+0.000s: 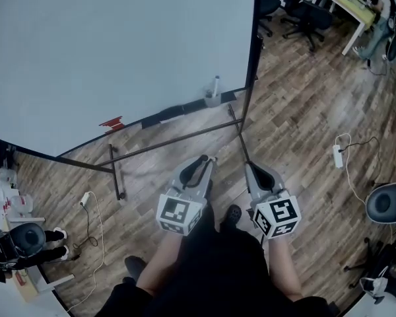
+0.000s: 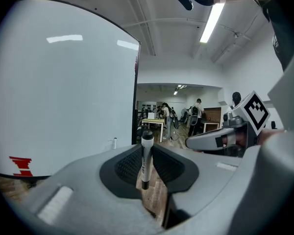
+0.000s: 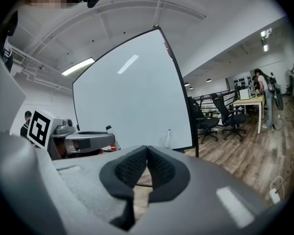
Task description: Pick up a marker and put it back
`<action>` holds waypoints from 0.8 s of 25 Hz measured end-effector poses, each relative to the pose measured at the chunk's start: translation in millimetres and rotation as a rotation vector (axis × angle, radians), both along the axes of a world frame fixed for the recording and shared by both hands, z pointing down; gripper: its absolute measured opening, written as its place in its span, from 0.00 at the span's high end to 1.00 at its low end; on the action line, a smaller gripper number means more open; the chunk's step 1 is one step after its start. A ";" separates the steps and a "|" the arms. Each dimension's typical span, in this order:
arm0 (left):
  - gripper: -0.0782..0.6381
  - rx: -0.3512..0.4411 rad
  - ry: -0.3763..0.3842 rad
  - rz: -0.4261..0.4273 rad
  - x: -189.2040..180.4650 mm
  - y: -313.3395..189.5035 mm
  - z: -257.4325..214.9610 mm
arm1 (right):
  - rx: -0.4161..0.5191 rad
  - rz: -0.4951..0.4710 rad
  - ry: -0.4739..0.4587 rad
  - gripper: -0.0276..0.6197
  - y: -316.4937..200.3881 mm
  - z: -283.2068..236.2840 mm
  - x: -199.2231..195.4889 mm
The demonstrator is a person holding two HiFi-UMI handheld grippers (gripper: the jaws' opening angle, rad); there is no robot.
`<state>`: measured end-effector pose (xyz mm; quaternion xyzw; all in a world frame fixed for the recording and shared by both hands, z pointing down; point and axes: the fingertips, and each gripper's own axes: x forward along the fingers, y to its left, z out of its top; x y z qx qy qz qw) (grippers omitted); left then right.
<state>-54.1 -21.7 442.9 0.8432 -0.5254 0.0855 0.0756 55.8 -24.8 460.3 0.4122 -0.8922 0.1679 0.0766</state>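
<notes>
Left gripper [image 2: 146, 148]: jaws part-way closed, pads clamped on a marker [image 2: 145, 166]. The marker stands upright between the pads, with its dark cap just above the jaw tips and its lower end in the gap below.

Right gripper [image 3: 147, 151]: jaws together, tips touching, nothing between them.

The whiteboard [image 1: 119, 45] is ahead of both jaw pairs, not touching them.

Whiteboard [image 1: 119, 51] cut off at top, left edges. Marker [image 2: 146, 156] in left gripper [image 1: 206, 158] too small in head view. Cup [image 1: 212, 100] contents unclear.
</notes>
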 end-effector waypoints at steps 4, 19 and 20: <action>0.78 0.014 0.008 0.035 -12.4 -32.2 -3.1 | 0.000 0.045 0.012 0.95 -21.6 -4.7 -9.2; 0.78 0.077 0.044 0.127 -70.8 -173.0 -14.2 | 0.018 0.193 0.083 0.95 -103.9 -18.3 -48.4; 0.78 0.085 0.048 0.137 -72.4 -180.7 -14.3 | 0.019 0.202 0.086 0.95 -107.9 -18.3 -51.1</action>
